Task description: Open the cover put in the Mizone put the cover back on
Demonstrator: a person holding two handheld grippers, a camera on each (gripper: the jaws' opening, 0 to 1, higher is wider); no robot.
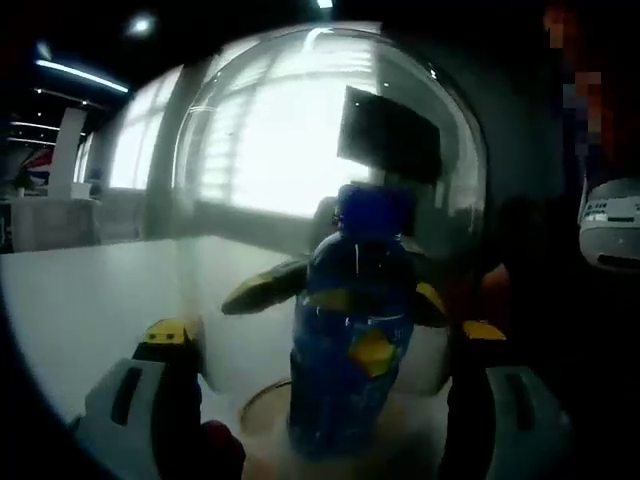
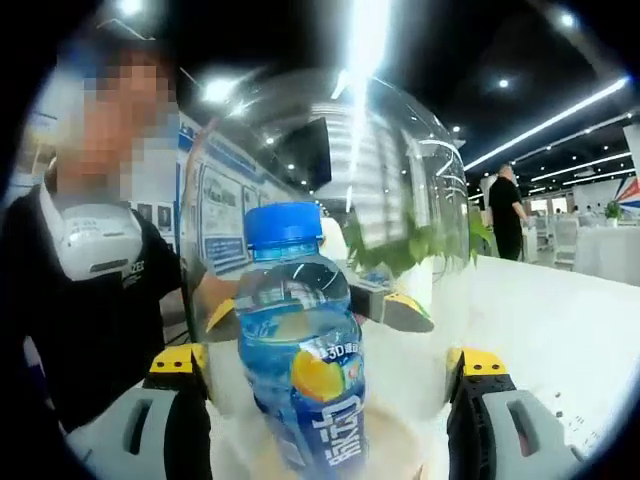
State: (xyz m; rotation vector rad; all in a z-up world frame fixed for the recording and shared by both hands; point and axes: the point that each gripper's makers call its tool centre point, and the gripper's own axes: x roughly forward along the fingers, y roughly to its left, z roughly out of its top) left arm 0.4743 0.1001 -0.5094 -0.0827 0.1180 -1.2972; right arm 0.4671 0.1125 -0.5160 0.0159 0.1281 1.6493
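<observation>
A Mizone bottle (image 1: 345,350) with a blue cap (image 1: 372,210) stands upright on a round pale base (image 1: 262,412). A clear dome cover (image 1: 440,130) stands around it. My left gripper (image 1: 325,335) is open, with a yellow-tipped jaw at each side of the dome's foot. Through the dome, the right gripper (image 1: 335,295) faces me from the far side. In the right gripper view the bottle (image 2: 300,360) and its cap (image 2: 283,225) stand inside the dome (image 2: 410,150). The right gripper (image 2: 330,362) is open around the dome. I cannot tell whether any jaw touches the dome.
The base rests on a white table (image 1: 80,300) (image 2: 560,330). A person in a dark shirt (image 2: 90,310) stands close by the table. A green plant (image 2: 410,250) shows behind the dome. Another person (image 2: 505,210) stands far back in the hall.
</observation>
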